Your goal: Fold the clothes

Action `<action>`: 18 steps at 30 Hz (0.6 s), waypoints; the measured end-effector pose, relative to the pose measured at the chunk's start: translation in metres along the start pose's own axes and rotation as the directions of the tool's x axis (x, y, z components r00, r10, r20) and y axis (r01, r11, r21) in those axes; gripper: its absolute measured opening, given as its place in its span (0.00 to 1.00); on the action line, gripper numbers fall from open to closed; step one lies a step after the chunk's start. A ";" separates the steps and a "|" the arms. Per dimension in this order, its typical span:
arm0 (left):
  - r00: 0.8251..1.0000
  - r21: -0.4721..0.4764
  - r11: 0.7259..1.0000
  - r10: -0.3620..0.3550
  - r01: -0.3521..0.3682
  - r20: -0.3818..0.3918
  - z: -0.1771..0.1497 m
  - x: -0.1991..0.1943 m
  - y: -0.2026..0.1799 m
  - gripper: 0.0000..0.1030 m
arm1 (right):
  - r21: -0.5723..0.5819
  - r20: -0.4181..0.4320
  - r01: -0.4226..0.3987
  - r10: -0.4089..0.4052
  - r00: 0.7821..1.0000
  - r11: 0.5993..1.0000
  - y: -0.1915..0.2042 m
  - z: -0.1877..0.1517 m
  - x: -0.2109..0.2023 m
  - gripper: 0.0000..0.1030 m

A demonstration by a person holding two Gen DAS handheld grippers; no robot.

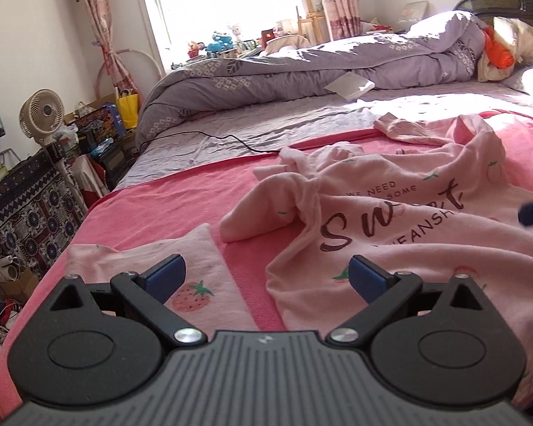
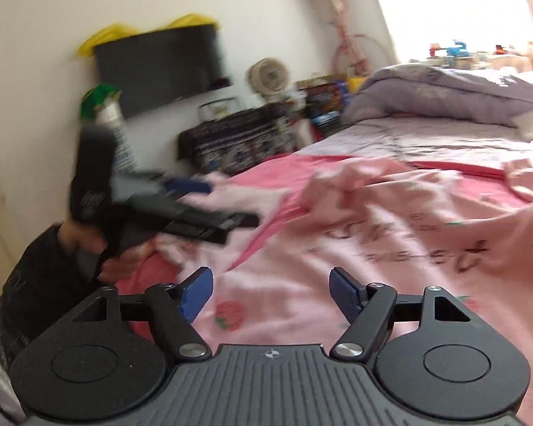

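Pink top [image 1: 391, 220] lies crumpled on the pink blanket [image 1: 152, 206] of the bed, print side up, one sleeve [image 1: 266, 209] bunched and twisted toward the left. A separate pink piece with a strawberry print [image 1: 152, 262] lies flat on the blanket, left of the top.

Left tongs [image 1: 266, 277]: released, blue pads wide apart, nothing between them. They hang just above the bed — left pad over the strawberry piece, right pad over the top's lower hem.

Right tongs [image 2: 270, 294]: likewise released, empty, poised over the top's front near a strawberry motif. This view is blurred; it shows a hand [image 2: 89, 245] holding the left tongs at the bed's edge.

Legible print on the top: "WE NEED SOME", a large script word beginning "Sw", and a partial line "EANSH". The rest is lost in folds.
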State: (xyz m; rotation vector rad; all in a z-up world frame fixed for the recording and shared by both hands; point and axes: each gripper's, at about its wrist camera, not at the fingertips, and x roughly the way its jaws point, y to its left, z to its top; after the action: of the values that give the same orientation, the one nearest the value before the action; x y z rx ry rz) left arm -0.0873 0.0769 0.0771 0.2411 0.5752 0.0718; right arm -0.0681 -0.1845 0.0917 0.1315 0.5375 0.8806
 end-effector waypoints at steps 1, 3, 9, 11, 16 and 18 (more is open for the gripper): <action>1.000 0.022 1.000 -0.017 0.017 -0.001 -0.001 0.003 -0.008 0.97 | 0.032 0.026 0.051 -0.052 0.998 0.998 -0.012 0.004 -0.008 0.70; 0.999 0.045 0.998 -0.037 0.037 -0.005 0.000 0.007 -0.021 0.97 | 0.110 0.078 0.167 -0.176 0.981 0.980 -0.039 0.011 -0.024 0.71; 0.998 -0.002 0.998 -0.069 0.069 -0.012 0.007 0.015 -0.035 0.97 | -0.041 0.024 0.342 -0.342 0.940 0.939 -0.064 0.010 -0.009 0.71; 0.997 -0.014 0.998 -0.067 0.066 -0.023 0.008 0.018 -0.038 0.97 | -0.118 -0.001 0.339 -0.342 0.940 0.933 -0.065 0.006 0.008 0.76; 0.997 -0.034 0.998 -0.057 0.055 -0.059 0.008 0.025 -0.045 0.97 | -0.075 -0.050 0.357 -0.361 0.931 0.931 -0.079 0.006 0.040 0.75; 0.996 -0.035 0.998 -0.051 0.049 -0.067 0.005 0.029 -0.038 0.97 | -0.074 -0.014 0.407 -0.409 0.913 0.911 -0.079 0.009 0.041 0.75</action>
State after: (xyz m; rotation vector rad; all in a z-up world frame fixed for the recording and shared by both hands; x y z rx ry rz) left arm -0.0601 0.0427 0.0567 0.1927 0.6465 0.0412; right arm 0.0122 -0.2029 0.0578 -0.0580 0.5356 0.4909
